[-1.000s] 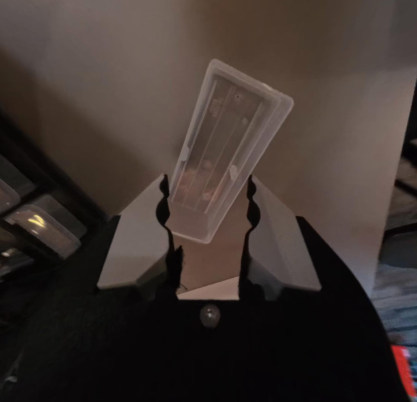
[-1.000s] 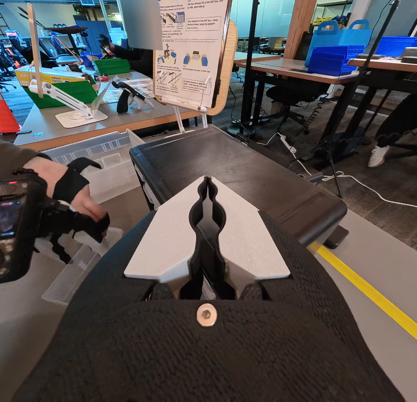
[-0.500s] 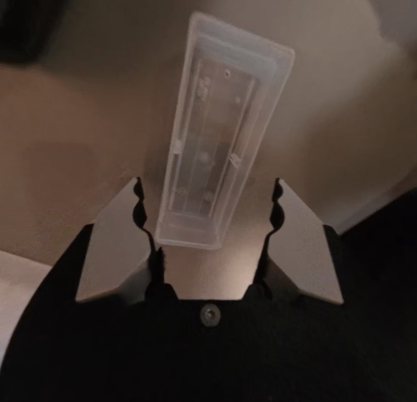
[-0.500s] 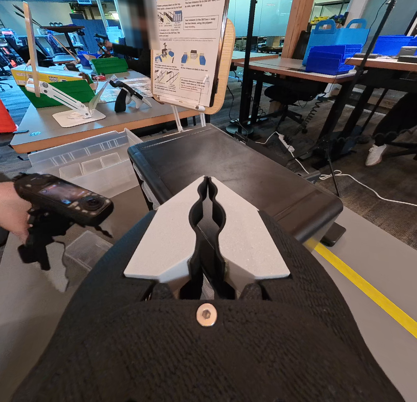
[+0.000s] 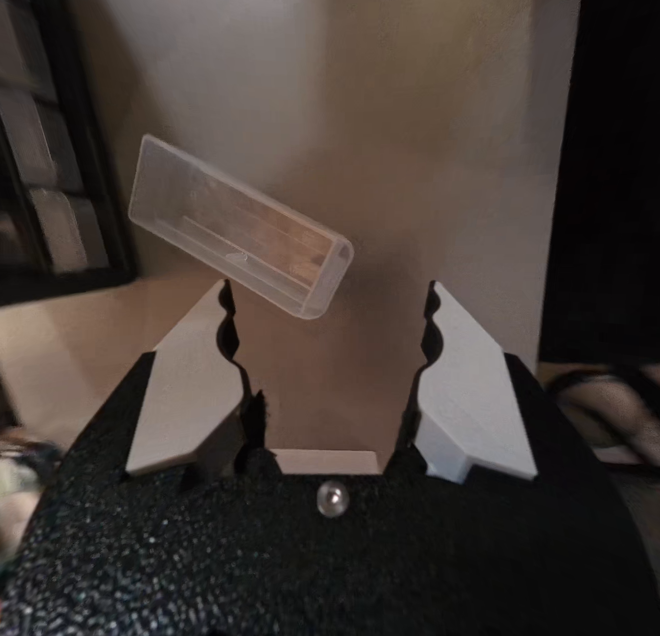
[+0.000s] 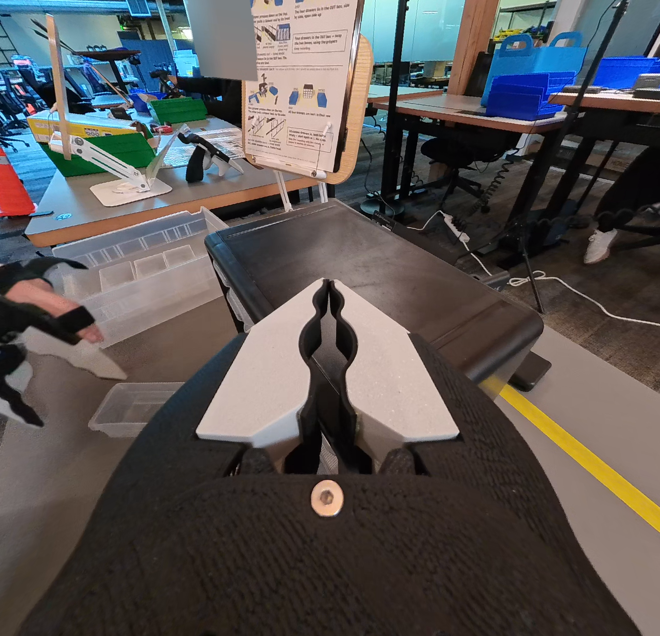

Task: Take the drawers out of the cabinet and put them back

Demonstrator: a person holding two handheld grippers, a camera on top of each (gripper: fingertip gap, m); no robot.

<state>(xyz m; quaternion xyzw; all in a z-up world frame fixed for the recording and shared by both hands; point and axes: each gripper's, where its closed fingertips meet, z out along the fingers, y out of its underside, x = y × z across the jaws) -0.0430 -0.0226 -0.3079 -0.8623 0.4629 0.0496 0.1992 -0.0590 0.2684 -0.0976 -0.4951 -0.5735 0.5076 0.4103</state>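
An instruction sheet (image 6: 303, 72) stands behind the cabinet (image 6: 375, 279). The drawer (image 5: 239, 228) lies on the surface (image 5: 357, 351), long axis slanting upper-left to lower-right. Left tongs (image 5: 328, 297) gape empty; right tongs (image 6: 328, 283) are closed, empty.

Left gripper (image 5: 328, 290) jaws apart; clear drawer (image 5: 239, 226) beyond.

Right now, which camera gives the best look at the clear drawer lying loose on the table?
The left wrist view: the clear drawer lies whole and unobstructed just beyond the open left tongs. In the right wrist view, that drawer is partly hidden behind the shut right tongs.
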